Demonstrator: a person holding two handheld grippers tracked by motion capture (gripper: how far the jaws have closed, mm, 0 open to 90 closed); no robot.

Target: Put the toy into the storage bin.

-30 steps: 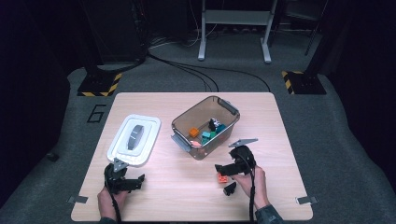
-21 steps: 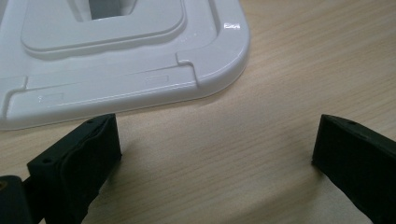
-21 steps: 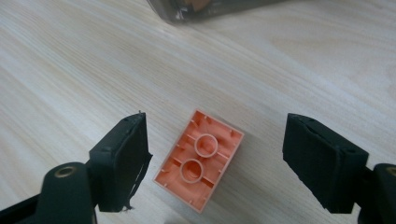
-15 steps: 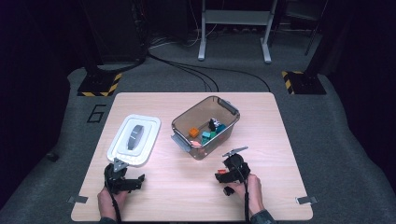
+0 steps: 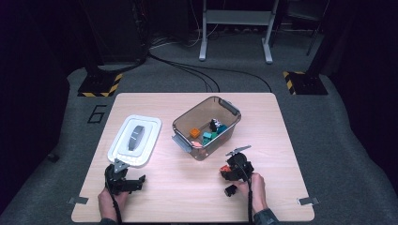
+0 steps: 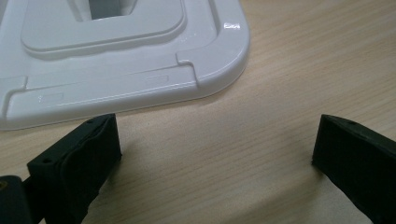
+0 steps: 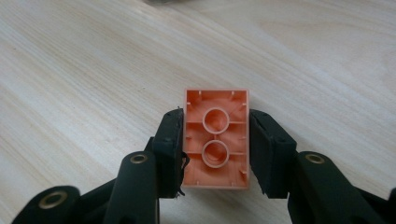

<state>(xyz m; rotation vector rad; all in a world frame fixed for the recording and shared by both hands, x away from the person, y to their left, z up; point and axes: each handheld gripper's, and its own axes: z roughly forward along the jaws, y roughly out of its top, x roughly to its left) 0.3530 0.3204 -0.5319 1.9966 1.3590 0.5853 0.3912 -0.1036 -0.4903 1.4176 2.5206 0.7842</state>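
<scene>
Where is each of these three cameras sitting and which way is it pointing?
High view: above the person's side, looking forward and down on the table; both hands and grippers show.
Left gripper view: rides the left gripper, facing the white lid; open jaws show.
Right gripper view: rides the right gripper, jaws pressing an orange brick.
Shared: high and left views show the lid.
</scene>
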